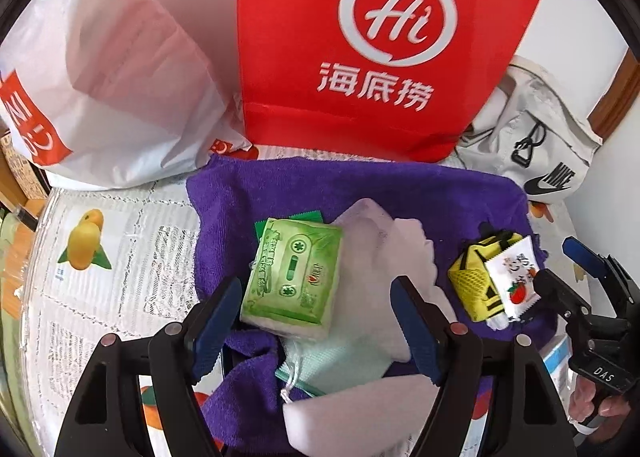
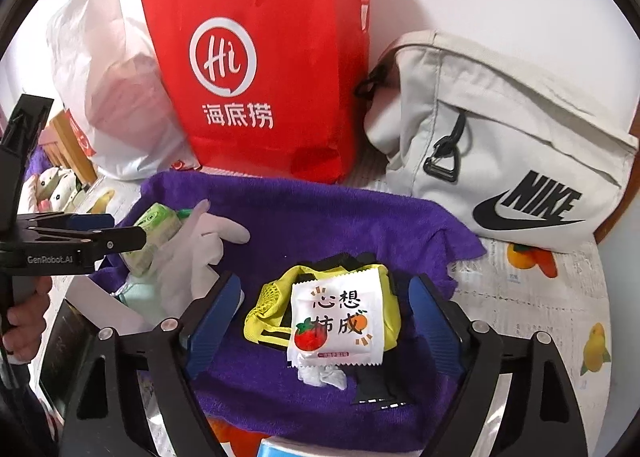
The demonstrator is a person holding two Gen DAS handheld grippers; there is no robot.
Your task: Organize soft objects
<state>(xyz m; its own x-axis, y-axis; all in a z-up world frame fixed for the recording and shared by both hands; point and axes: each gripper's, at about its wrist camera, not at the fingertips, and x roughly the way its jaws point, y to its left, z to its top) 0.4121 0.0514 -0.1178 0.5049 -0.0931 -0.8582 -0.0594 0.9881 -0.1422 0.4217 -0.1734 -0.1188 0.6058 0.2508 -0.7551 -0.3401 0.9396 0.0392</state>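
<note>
We are holding the left gripper [image 1: 316, 317] with its blue-padded fingers spread wide, and the green tissue pack [image 1: 294, 277] is lying just ahead of them, nearer the left finger and touching neither. A white glove [image 1: 384, 253] is resting beside the pack on its right, running between the fingers toward the right one, with a pale mint cloth [image 1: 340, 361] and a white foam block [image 1: 360, 417] lying closer to us. All of this is sitting on the purple towel [image 1: 400, 189], which is spreading across the fruit-print tablecloth [image 1: 120, 257]. We are keeping the right gripper [image 2: 326, 321] spread open too, and the white snack packet [image 2: 338, 323] is lying right between its fingers, apart from both, on top of a yellow mesh pouch [image 2: 268, 301] with black fabric [image 2: 376, 385] beneath. At the back the red paper bag [image 2: 260, 69] is standing against the towel's far edge, flanked by a white plastic bag [image 2: 112, 97] on the left and a white Nike bag [image 2: 520, 129] on the right, so they are closing off the far side. Bare towel is lying between the two clusters, and open tablecloth is showing to the right of the towel's ragged edge.
</note>
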